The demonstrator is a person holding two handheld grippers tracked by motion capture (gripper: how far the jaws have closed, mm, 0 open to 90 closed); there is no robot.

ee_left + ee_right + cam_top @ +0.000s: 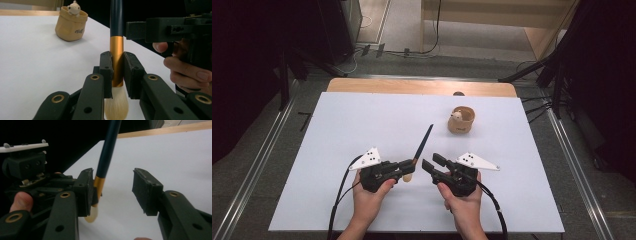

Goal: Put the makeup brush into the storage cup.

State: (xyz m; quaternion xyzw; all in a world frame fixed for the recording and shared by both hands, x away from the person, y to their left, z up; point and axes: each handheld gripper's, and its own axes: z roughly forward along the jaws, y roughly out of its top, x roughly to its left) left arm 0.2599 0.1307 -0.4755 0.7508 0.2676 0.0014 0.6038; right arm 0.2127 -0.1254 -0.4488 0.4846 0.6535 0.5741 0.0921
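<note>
White tabletop (362,130) with a bare wooden strip along the far edge, dark room all around, cables on the floor past it. Nearest to the camera in the high view, two hands come in from the bottom, each holding a black two-jaw gripper.

The left gripper (408,166) is clamped right down on a makeup brush (421,146). In the left gripper view the pads (106,67) squeeze the gold ferrule from both sides, the pale bristles hang out below the jaws and the dark handle goes up out of the top of the shot. So the brush is off the table, held by its collar, with the handle slanting away toward the far side in the high view.

The right gripper (431,162) sits just beside it, jaws partly apart and gripping nothing. In the right gripper view the brush is right at its left jaw: the ferrule and handle (108,150) rise just beside that pad, with the other gripper's jaws behind it. I can't tell if that pad touches the brush. The other pad (146,191) is well clear, with bare white table in the gap.

Farther back, toward the right, a little tan pouch-style holder (461,120) stands upright with a small pale figure peeking over its rim, well apart from both grippers.
</note>
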